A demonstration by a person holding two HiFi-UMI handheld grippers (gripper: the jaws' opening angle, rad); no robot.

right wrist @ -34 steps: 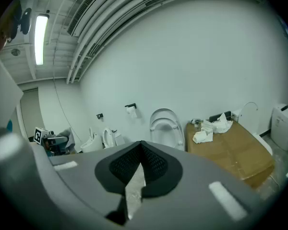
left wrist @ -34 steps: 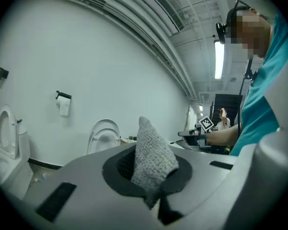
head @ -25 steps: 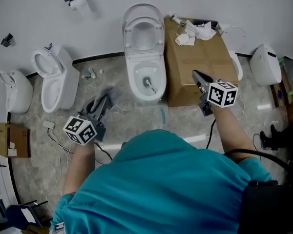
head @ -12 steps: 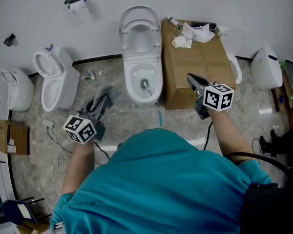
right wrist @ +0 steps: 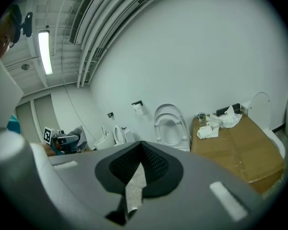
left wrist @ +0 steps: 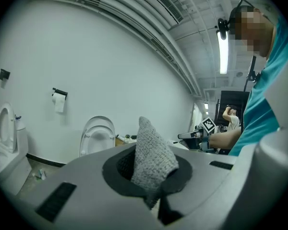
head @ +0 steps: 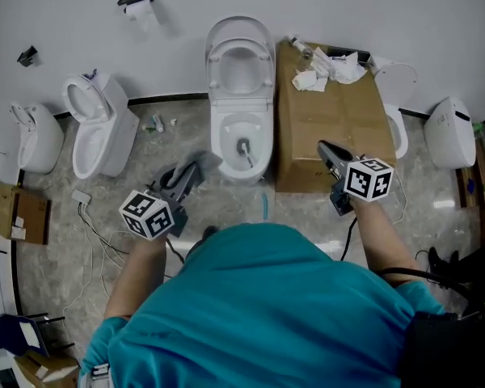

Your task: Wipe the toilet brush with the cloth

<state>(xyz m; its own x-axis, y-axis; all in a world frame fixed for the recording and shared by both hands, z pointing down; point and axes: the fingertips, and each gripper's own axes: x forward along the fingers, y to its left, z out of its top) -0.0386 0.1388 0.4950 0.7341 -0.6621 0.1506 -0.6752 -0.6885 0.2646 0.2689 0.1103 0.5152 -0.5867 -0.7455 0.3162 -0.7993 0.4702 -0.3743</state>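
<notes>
My left claw (head: pixel 192 174) clamps the grey cloth (left wrist: pixel 151 152), ready for wiping | my right claw (head: pixel 325 149) closed, empty, probably free to lift the toilet brush (head: pixel 245 147) | brush ahead between both claws, standing in the toilet bowl (head: pixel 224 132)

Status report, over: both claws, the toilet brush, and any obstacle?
Left claw shut on grey cloth. Right claw shut, empty, by cardboard box. Toilet brush in middle toilet, untouched. No obstacle seen.
</notes>
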